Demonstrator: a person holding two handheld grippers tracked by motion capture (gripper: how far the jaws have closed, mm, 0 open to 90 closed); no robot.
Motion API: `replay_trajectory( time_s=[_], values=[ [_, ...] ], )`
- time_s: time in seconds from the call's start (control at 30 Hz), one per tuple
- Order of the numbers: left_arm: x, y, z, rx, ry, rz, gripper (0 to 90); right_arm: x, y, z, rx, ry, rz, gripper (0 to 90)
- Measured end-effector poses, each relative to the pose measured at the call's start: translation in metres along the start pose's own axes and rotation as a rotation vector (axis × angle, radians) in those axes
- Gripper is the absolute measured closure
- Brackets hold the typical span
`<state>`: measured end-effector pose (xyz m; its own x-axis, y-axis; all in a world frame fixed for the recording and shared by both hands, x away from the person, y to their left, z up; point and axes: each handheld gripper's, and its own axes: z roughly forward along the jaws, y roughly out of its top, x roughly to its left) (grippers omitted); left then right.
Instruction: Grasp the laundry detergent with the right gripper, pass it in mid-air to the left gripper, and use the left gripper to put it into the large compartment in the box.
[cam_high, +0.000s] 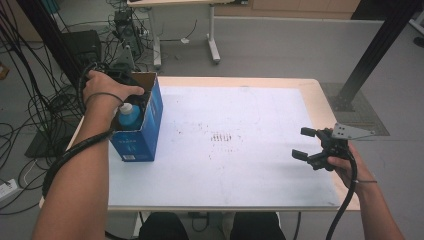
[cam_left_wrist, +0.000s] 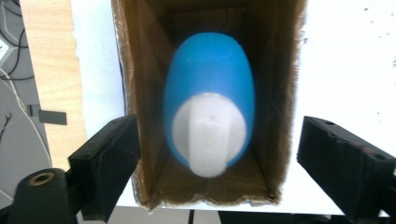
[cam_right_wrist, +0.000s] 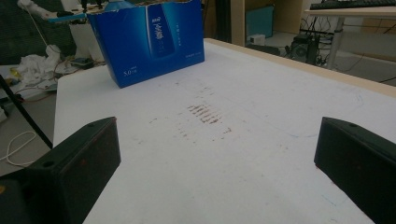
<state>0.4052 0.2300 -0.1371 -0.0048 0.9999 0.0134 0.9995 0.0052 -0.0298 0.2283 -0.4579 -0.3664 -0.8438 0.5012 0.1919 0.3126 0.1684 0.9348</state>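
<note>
Left gripper (cam_left_wrist: 215, 154) open above the box (cam_high: 145, 127) at upper left of the high view, jaws astride it; blue bottle (cam_left_wrist: 210, 100) inside, untouched. Right gripper (cam_high: 306, 144) open, lower right, w/ nothing between.

A lab or test workspace: the white-covered, wood-edged tabletop (cam_high: 320, 100) stands on a grey floor strewn with tangled black cables (cam_high: 30, 115), beside a black metal frame post (cam_high: 380, 55). Farther off stand height-adjustable desks with white legs (cam_high: 214, 35), one carrying a dark keyboard (cam_right_wrist: 350, 3), and electronic gear sits on the floor (cam_high: 125, 30).
</note>
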Motion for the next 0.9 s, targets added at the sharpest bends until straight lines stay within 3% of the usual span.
replay_trajectory(
  time_s=[0.23,0.53,0.9],
  values=[
    [-0.013,-0.013,-0.020,-0.065,-0.022,0.068,9.5,0.000,0.000,0.002,0.009,-0.003,0.004,0.2],
    [-0.047,-0.029,-0.042,-0.131,-0.005,0.164,9.0,0.001,0.000,0.003,0.009,-0.010,0.007,0.2],
    [-0.104,-0.057,-0.049,-0.191,-0.038,0.384,9.2,0.005,0.008,0.006,0.032,-0.034,0.009,0.2]
  ],
)
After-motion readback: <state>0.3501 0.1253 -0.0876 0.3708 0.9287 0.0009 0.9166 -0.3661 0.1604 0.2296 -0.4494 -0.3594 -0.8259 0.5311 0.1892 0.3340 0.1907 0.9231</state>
